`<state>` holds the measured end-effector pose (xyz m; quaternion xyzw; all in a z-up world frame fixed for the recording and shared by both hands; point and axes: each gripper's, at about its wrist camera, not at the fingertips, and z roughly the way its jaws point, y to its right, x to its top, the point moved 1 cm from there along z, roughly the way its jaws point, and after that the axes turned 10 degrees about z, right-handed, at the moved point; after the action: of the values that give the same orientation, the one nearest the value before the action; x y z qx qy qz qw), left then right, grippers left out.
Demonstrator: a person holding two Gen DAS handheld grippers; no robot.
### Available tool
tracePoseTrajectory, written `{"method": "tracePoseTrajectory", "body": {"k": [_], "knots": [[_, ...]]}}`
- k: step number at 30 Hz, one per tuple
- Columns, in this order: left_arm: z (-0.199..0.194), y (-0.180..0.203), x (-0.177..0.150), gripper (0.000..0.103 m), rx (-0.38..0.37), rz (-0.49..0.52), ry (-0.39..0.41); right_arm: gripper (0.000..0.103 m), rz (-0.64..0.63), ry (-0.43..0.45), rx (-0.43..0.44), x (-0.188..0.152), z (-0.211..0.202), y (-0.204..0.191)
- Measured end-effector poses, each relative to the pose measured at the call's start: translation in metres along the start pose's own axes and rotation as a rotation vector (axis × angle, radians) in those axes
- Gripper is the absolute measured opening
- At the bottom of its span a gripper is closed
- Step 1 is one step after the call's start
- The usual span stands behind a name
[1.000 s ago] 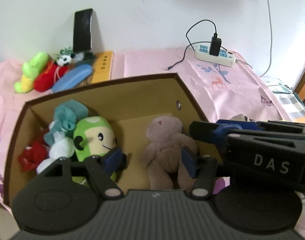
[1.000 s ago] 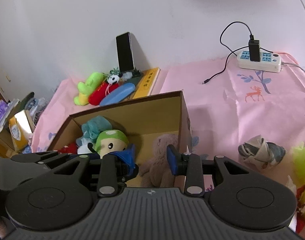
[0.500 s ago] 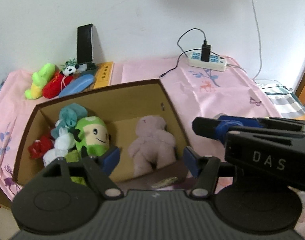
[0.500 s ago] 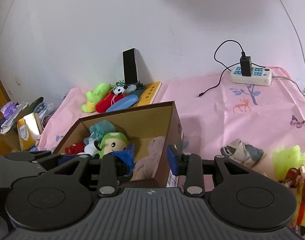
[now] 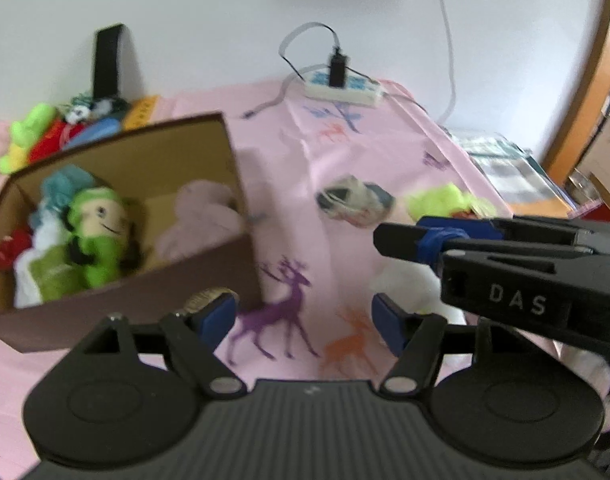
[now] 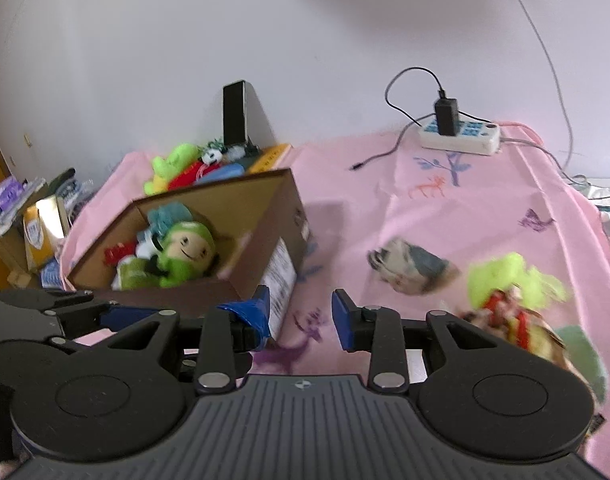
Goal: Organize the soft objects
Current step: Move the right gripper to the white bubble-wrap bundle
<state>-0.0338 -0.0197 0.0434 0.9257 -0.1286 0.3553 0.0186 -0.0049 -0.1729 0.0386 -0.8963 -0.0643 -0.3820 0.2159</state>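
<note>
Matt brown cardboard box [image 6: 241, 280], paler raw inside. Fuzzy plush green doll [image 6: 185, 256] and pinkish bear [image 5: 201, 220]. Thin, creased pink printed cloth [image 6: 445, 216]. Matt black plastic left gripper [image 5: 305, 316] and right gripper [image 6: 301, 312], blue rubbery-looking pads [image 6: 341, 316]. Glossy white plastic power strip [image 6: 461, 138].

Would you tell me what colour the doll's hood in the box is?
Bright green; the doll shows best in the right wrist view.

A white power strip [image 6: 459, 137] with a black charger [image 6: 446, 116] plugged in lies on the pink printed cloth [image 6: 445, 216] by the wall, where a dark phone [image 6: 234, 113] leans upright.
</note>
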Motion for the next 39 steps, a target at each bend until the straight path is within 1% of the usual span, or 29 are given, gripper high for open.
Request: {"method": "tracePoseTrajectory", "body": {"k": [4,8,12,17,20,22,24,28,32,33,34,36,39], "knots": [[0.012,0.016,-0.008,0.073,-0.088,0.004,-0.033,0.016,0.002,-0.03,-0.04,-0.015,-0.008,0.023],[0.024,0.031,-0.015,0.074,-0.15,0.028,-0.062,0.016,0.084,-0.079,-0.072,-0.024,-0.01,0.05],[0.035,0.043,-0.017,0.075,-0.188,0.055,-0.079,0.017,0.152,-0.111,-0.101,-0.031,-0.012,0.073],[0.045,0.049,-0.01,0.076,-0.222,0.086,-0.067,0.018,0.276,-0.139,-0.077,-0.031,-0.007,0.09],[0.058,0.051,-0.003,0.076,-0.249,0.098,-0.065,0.018,0.313,-0.153,-0.061,-0.028,0.0,0.093],[0.067,0.052,0.001,0.076,-0.285,0.092,-0.071,0.018,0.318,-0.158,-0.055,-0.025,0.006,0.094],[0.076,0.054,0.004,0.076,-0.302,0.088,-0.078,0.018,0.319,-0.167,-0.049,-0.024,0.013,0.094],[0.092,0.054,0.006,0.076,-0.282,0.096,-0.092,0.018,0.336,-0.189,-0.021,-0.021,0.027,0.094],[0.103,0.041,0.008,0.076,-0.293,0.063,-0.103,0.019,0.329,-0.21,-0.003,-0.018,0.039,0.091],[0.105,0.039,0.008,0.076,-0.29,0.056,-0.105,0.022,0.327,-0.219,0.008,-0.018,0.042,0.089],[0.108,0.036,0.009,0.076,-0.289,0.05,-0.11,0.022,0.321,-0.229,0.015,-0.018,0.046,0.087],[0.114,0.031,0.009,0.076,-0.3,0.031,-0.123,0.022,0.297,-0.24,0.004,-0.018,0.051,0.083],[0.118,0.025,0.009,0.07,-0.331,0.006,-0.124,0.023,0.3,-0.237,-0.002,-0.018,0.053,0.083]]}}
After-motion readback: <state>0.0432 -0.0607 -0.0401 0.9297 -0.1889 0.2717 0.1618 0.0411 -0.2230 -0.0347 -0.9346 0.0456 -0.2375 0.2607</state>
